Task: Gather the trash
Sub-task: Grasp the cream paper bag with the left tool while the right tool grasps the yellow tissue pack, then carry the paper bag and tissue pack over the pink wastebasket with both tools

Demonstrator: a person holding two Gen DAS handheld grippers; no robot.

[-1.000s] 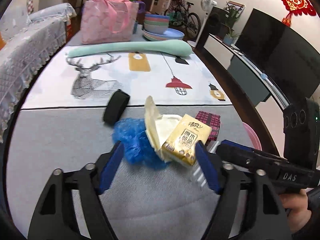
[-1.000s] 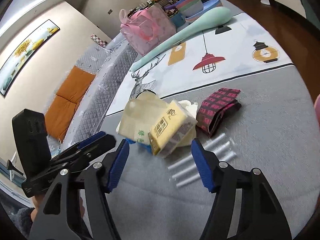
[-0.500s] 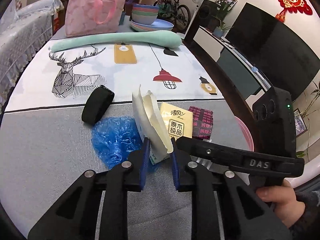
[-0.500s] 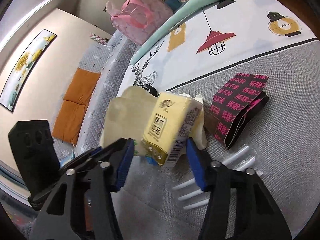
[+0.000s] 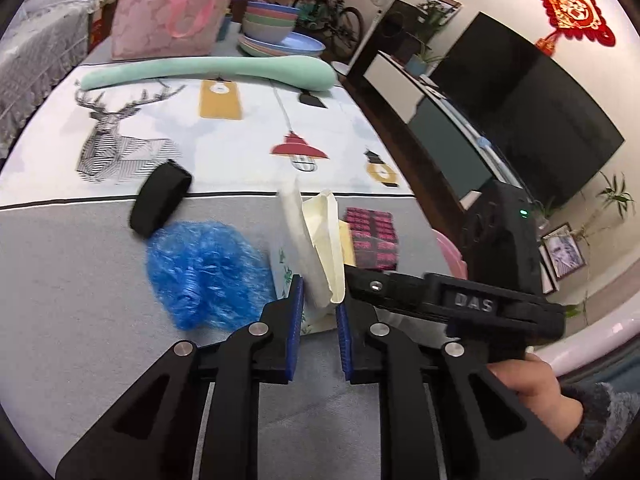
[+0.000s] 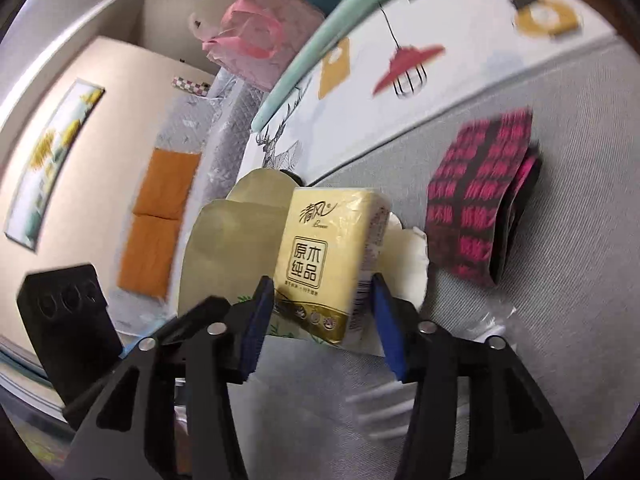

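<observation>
Two grippers work one small heap of trash on the grey cloth of the table (image 5: 80,280). From the left in the left wrist view lie one black band (image 5: 160,200) and one crumpled blue plastic cap (image 5: 204,272) just beside it. Next comes one cream paper box (image 5: 316,240) standing on edge, its flaps clamped between the blue pads of the left gripper (image 5: 320,304). One folded red-and-black wrapper (image 5: 372,238) lies further right, near the box. In the right wrist view the right gripper (image 6: 324,312) grips one yellow tissue pack (image 6: 320,264), pads pressed to both its sides, with the box's flap behind it and the wrapper apart to the right.
</observation>
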